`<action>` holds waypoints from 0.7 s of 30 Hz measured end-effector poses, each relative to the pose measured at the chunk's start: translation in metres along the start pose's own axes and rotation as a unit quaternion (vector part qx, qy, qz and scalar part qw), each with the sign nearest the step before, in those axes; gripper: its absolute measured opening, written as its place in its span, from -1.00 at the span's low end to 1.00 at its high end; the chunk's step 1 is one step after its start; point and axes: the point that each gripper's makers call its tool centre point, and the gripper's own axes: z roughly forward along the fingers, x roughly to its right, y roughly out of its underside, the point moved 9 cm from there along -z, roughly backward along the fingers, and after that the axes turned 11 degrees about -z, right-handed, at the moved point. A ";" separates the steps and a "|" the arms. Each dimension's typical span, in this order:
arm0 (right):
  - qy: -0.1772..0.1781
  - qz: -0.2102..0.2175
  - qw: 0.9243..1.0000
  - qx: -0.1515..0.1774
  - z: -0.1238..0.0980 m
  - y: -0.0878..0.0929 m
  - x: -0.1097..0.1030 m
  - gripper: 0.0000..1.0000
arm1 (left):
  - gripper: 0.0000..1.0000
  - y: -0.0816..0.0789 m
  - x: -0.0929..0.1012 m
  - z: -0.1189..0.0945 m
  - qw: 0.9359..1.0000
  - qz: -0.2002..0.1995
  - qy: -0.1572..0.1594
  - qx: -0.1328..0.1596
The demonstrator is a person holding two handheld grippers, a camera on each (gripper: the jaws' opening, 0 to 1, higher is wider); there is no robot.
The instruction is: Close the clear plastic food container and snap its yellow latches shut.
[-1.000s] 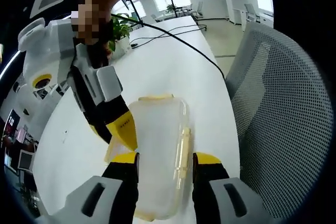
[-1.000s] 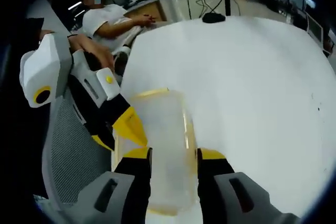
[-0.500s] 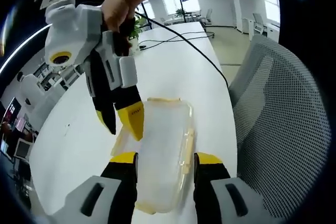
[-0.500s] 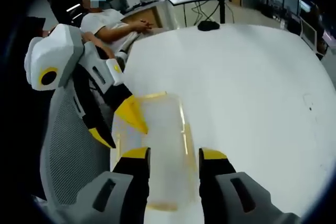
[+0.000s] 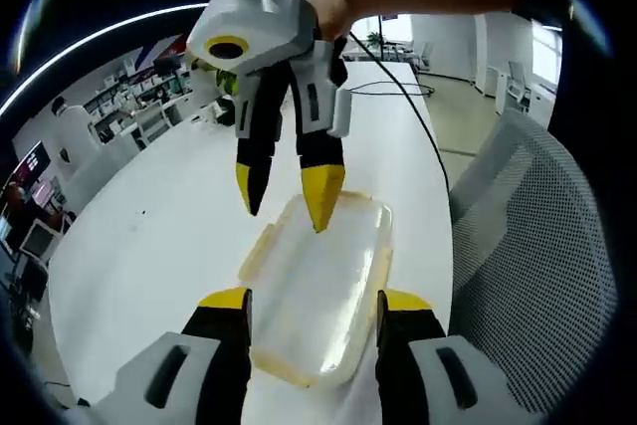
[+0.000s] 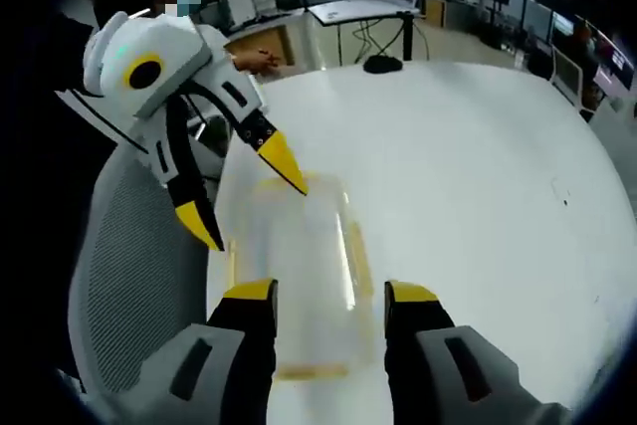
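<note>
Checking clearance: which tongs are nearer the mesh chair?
Left. The left tongs hang over the container at its chair-side edge, one tip over the mesh chair; the right tongs hover at its opposite, table-side corner.

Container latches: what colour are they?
Pale yellow strips on the clear container; the latches show best in the right gripper view.

— Where can I go?
— My left gripper [image 5: 311, 308] has the container [image 5: 323, 291] between its open jaws. My right gripper [image 5: 286, 196] hangs over its far end, in the way.
— And the sides?
— The mesh chair [image 5: 542, 246] blocks one side. The white table [image 5: 159, 236] is wide and bare on the other.
</note>
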 end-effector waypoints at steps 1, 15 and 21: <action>0.007 0.003 1.000 0.004 -0.002 0.001 -0.001 -0.21 | -0.08 0.000 -0.001 -0.001 1.000 -0.004 -0.003 0.001; 0.059 0.012 0.998 0.012 -0.016 0.020 -0.026 -0.14 | 0.02 0.010 -0.008 -0.011 0.999 -0.040 -0.022 0.003; 0.074 0.021 0.997 0.010 -0.019 0.032 -0.041 -0.11 | 0.04 0.015 -0.008 -0.014 0.998 -0.052 -0.028 0.003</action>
